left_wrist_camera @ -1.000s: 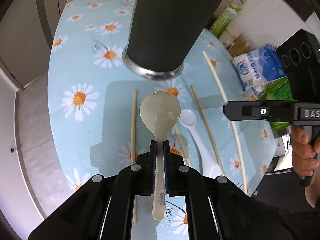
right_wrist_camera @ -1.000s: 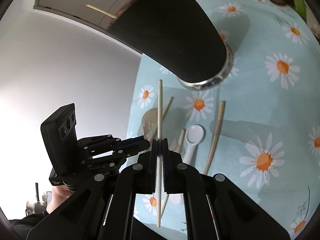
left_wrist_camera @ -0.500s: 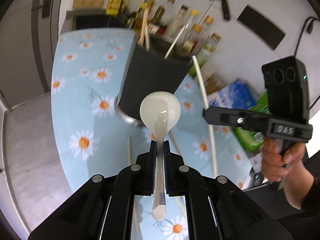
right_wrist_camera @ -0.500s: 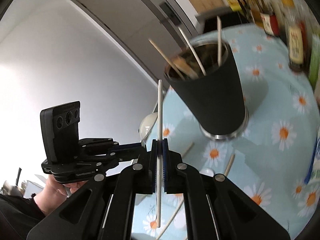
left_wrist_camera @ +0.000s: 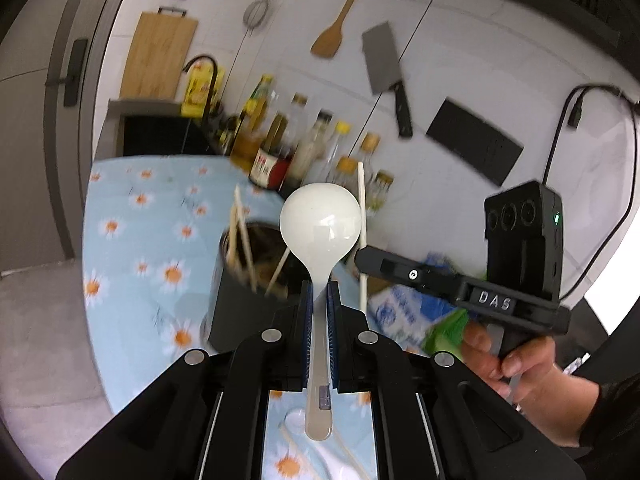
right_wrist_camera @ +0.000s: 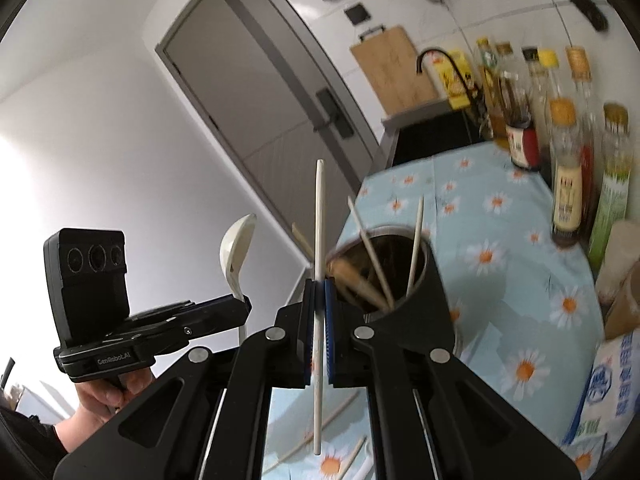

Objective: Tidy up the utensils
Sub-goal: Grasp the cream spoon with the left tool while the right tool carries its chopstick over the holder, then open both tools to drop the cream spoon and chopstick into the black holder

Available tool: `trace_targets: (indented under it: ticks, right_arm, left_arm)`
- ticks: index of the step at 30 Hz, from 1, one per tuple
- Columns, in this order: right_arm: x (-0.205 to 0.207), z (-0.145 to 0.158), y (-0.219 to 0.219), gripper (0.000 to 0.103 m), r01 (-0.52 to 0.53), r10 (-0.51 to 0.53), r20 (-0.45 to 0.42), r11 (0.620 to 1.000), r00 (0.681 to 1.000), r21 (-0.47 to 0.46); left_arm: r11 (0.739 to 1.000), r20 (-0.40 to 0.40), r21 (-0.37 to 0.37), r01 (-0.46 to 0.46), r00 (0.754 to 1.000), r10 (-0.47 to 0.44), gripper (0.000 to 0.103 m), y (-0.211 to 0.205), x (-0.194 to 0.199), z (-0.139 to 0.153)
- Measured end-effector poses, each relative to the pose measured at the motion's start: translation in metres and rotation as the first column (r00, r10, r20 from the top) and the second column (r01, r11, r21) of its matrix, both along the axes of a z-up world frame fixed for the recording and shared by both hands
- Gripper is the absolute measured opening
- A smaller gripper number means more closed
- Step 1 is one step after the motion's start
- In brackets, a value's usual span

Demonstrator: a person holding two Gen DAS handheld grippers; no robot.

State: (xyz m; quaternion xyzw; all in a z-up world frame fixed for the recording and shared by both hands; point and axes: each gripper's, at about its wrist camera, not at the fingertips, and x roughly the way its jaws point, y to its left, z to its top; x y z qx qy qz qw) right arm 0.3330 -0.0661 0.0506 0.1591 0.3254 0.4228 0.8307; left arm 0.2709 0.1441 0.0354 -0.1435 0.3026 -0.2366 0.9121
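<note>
- my left gripper (left_wrist_camera: 319, 292) is clamped on the handle of a white ladle (left_wrist_camera: 320, 224); its bowl stands above the fingertips, and the handle end pokes out behind the pads.
- my right gripper (right_wrist_camera: 319, 286) is pinched tight on a single pale chopstick (right_wrist_camera: 319, 216), held upright and gripped near its middle.
- the black utensil cup (right_wrist_camera: 416, 304) is my landmark: it stands on the daisy tablecloth (right_wrist_camera: 500, 216), with several chopsticks leaning out of its open mouth.
- the ladle is raised just to the left of the cup in my right view, clear of its rim.
- the chopstick i hold is also just left of the cup's rim, not inside it.
- more chopsticks (right_wrist_camera: 340, 408) lie loose on the cloth, on my side of the cup.
- sauce bottles (right_wrist_camera: 568, 168) stand beyond the cup, by the wall.
</note>
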Motion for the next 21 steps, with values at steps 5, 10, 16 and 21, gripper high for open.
trace_targets:
  ticks: [5, 10, 16, 21]
  right_arm:
    - [0.018, 0.021, -0.003, 0.006, 0.024, -0.026, 0.048, 0.999, 0.999, 0.036]
    - [0.033, 0.04, -0.004, 0.006, 0.041, -0.049, 0.096, 0.996, 0.994, 0.08]
    - [0.041, 0.051, -0.004, 0.006, 0.097, -0.111, 0.155, 0.991, 0.982, 0.092]
    - [0.05, 0.044, -0.001, 0.006, 0.145, -0.157, 0.174, 0.986, 0.972, 0.082]
  left_arm:
    - [0.999, 0.079, -0.038, -0.036, 0.996, 0.039, 0.006, 0.004, 0.02, 0.015]
    - [0.994, 0.141, -0.083, -0.07, 0.987, 0.081, 0.006, 0.009, 0.032, 0.025]
    - [0.99, 0.223, -0.081, -0.114, 0.966, 0.129, 0.006, 0.009, 0.041, 0.033]
    - [0.985, 0.294, -0.057, -0.162, 0.94, 0.172, 0.006, 0.003, 0.045, 0.034]
